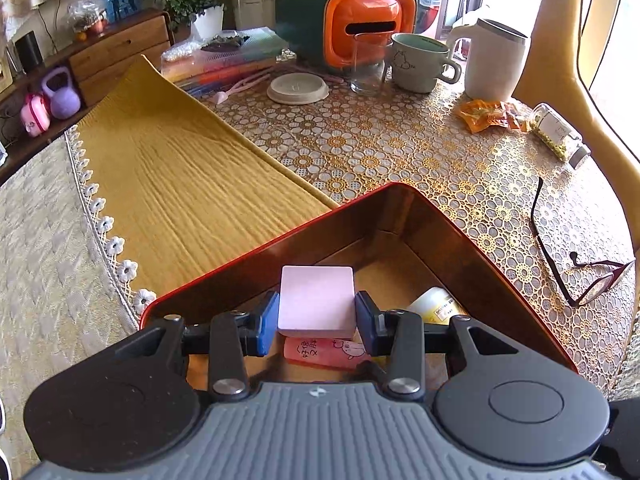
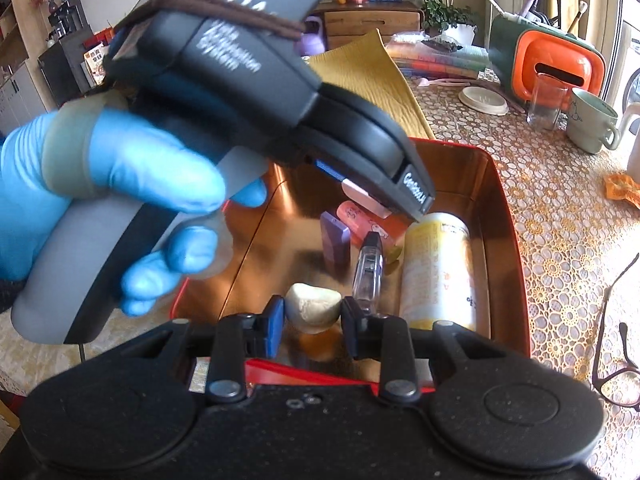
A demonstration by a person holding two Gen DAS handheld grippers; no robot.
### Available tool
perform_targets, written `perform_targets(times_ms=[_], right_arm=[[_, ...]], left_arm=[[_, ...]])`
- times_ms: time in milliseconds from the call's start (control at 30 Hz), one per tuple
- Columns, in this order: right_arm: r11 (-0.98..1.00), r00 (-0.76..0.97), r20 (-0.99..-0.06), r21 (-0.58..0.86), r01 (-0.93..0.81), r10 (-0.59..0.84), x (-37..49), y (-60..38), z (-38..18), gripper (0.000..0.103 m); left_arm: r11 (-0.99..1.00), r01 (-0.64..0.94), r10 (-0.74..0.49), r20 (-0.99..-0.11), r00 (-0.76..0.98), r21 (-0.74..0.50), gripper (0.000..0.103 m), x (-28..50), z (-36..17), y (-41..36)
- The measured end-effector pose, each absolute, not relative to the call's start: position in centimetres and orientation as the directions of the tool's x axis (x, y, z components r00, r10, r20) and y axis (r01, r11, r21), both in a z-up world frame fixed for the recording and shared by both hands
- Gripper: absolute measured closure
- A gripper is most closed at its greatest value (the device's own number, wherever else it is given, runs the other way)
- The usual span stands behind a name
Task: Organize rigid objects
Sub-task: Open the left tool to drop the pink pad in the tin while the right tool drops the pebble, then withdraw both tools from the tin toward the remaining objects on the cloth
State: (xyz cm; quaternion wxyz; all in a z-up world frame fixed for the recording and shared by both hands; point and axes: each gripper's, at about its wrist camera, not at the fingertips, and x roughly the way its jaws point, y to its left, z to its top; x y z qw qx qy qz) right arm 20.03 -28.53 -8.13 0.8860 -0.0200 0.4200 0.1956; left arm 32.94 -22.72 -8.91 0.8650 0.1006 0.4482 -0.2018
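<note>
My left gripper (image 1: 316,312) is shut on a pale pink square block (image 1: 317,300), held over the open red tin box (image 1: 360,216). Seen from the right wrist, the same left gripper (image 2: 368,196), in a blue-gloved hand (image 2: 120,184), hangs above the box (image 2: 516,248) with the pink block (image 2: 362,196) showing at its tip. My right gripper (image 2: 313,318) is shut on a cream-coloured stone (image 2: 313,306) just above the box's near end. Inside lie a pink eraser (image 2: 372,218), a purple block (image 2: 335,246), a clear-bodied item (image 2: 368,276) and a yellow bottle (image 2: 440,272).
A yellow cloth (image 1: 180,176) lies left of the box. Glasses (image 1: 576,272) rest on the lace tablecloth at right. Farther back stand an orange and green box (image 1: 360,28), a glass (image 1: 368,68), stacked cups (image 1: 420,64), a white kettle (image 1: 496,60), a lid (image 1: 298,88) and a jar (image 1: 560,132).
</note>
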Motion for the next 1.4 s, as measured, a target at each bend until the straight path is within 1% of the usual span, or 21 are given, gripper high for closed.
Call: perform_targets(times_ms=[200,400,767,833,967,1100,1333,1400], right_arm=[[0.923,0.568,-0.755,0.130,-0.362,0.329,20.2,-28.4,-8.2,0.071],[0.926,0.568,-0.754,0.141,-0.351,0.331,20.3,-28.5,-8.3,0.071],[0.932,0.585,-0.740,0.160,-0.325,0.331,19.8,-29.2,-7.7,0.066],[0.934,0.587,-0.739,0.162,-0.319,0.329,19.7,-29.2,-7.7,0.066],[0.934,0.598,-0.730,0.167,-0.315,0.332,19.2,-29.3,-7.2,0.064],[0.937,0.614,-0.718,0.160,-0.312,0.327,18.8,-29.2,-6.6,0.059],[0.936,0.631,-0.702,0.159,-0.314,0.331,17.7,-28.7,-5.5,0.055],[0.937,0.638,-0.697,0.153,-0.315,0.329,17.2,-28.5,-5.2,0.050]], left_arm=[[0.905,0.425,-0.258,-0.837,0.482,-0.034,0.063,33.7,-9.6,-22.8],[0.913,0.407,-0.241,-0.850,0.469,-0.034,0.063,34.1,-10.2,-22.7],[0.908,0.419,-0.250,-0.834,0.492,-0.025,0.062,33.0,-9.4,-22.3],[0.906,0.422,-0.259,-0.827,0.499,-0.029,0.059,32.5,-8.9,-22.0],[0.902,0.430,-0.276,-0.812,0.515,-0.034,0.058,31.4,-7.9,-21.3],[0.900,0.435,-0.287,-0.794,0.536,-0.031,0.058,30.0,-6.8,-20.3],[0.901,0.431,-0.303,-0.762,0.572,-0.035,0.058,27.2,-4.5,-17.6],[0.905,0.424,-0.303,-0.753,0.584,-0.035,0.058,26.5,-3.9,-16.7]])
